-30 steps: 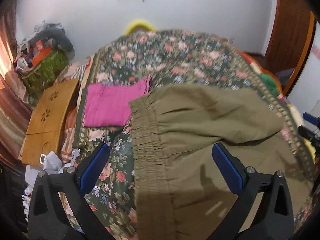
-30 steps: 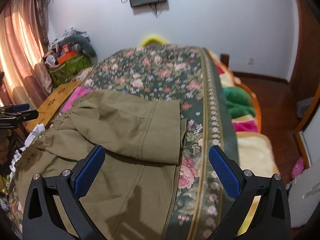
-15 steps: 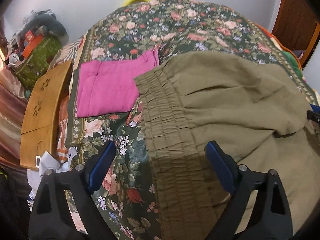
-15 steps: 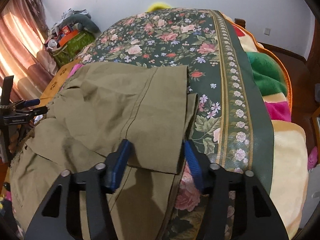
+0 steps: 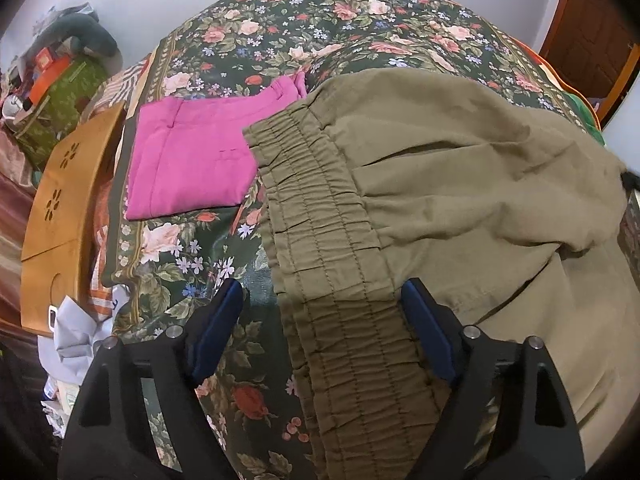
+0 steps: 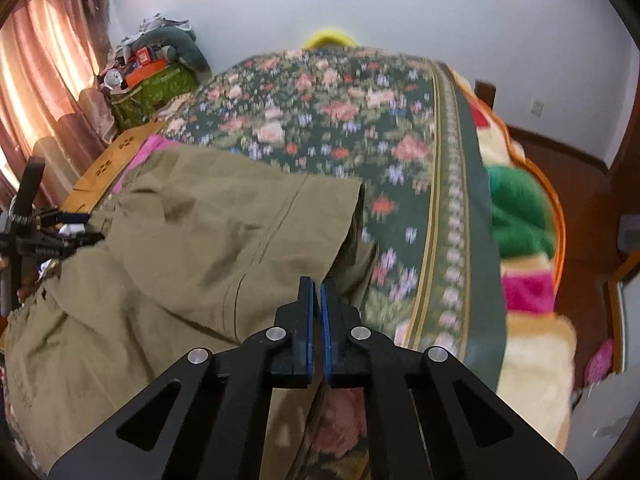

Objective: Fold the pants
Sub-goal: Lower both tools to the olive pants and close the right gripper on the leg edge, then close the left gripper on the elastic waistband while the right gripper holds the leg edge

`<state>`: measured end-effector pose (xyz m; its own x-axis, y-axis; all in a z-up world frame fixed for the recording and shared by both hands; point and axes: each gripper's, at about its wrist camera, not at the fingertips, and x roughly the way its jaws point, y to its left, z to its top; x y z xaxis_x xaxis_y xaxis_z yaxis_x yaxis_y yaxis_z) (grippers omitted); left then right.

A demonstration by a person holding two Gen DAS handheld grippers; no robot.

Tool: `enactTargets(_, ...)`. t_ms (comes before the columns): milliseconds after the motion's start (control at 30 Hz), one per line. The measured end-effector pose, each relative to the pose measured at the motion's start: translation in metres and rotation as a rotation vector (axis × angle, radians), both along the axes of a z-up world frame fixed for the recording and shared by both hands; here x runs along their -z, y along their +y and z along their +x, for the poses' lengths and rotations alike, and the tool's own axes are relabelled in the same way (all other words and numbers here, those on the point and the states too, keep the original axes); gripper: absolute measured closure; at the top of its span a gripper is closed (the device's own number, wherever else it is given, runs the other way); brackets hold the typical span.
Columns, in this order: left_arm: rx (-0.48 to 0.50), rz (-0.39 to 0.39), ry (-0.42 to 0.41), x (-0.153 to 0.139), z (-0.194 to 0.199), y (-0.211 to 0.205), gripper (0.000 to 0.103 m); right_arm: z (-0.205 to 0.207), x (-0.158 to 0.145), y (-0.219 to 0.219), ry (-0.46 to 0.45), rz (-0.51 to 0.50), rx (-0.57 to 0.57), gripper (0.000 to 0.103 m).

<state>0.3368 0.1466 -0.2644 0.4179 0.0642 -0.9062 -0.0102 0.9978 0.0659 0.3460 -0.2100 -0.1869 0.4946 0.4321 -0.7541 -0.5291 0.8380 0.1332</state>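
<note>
Olive pants (image 5: pixel 460 184) lie folded over on a floral bedspread (image 5: pixel 320 36), filling the centre and right of the left wrist view. The left gripper (image 5: pixel 322 320) straddles the elastic waistband (image 5: pixel 320 248) — jaws closing, not yet pressing. The right gripper (image 6: pixel 319 292) is pressed together on the pants' hem corner — lower centre of its view.

Floral bedspread (image 6: pixel 332 120) motion-blurred; olive pants (image 5: pixel 460 184) cut off at lower edge.

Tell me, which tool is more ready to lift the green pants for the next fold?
Probably the right tool: it looks pinched shut on the olive pants' folded hem edge. The left tool is closing astride the elastic waistband, without gripping it.
</note>
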Motion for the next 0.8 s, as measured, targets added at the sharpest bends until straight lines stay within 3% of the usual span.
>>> enactTargets(167, 0.009, 0.028, -0.009, 0.000, 0.000, -0.002, 0.020, 0.019, -0.022, 0.018, -0.109, -0.041, -0.019, 0.101)
enactTargets(267, 0.007, 0.029, -0.014, 0.001, -0.001, -0.001, 0.020, 0.038, -0.021, 0.030, -0.129, -0.064, -0.015, 0.101)
enactTargets(633, 0.007, 0.041, -0.031, 0.003, -0.002, -0.003, 0.020, 0.084, 0.053, 0.073, -0.006, -0.252, -0.025, 0.099)
enactTargets(800, 0.010, 0.037, -0.034, 0.001, -0.002, -0.003, 0.021, 0.082, 0.030, 0.055, 0.028, -0.192, -0.009, 0.097)
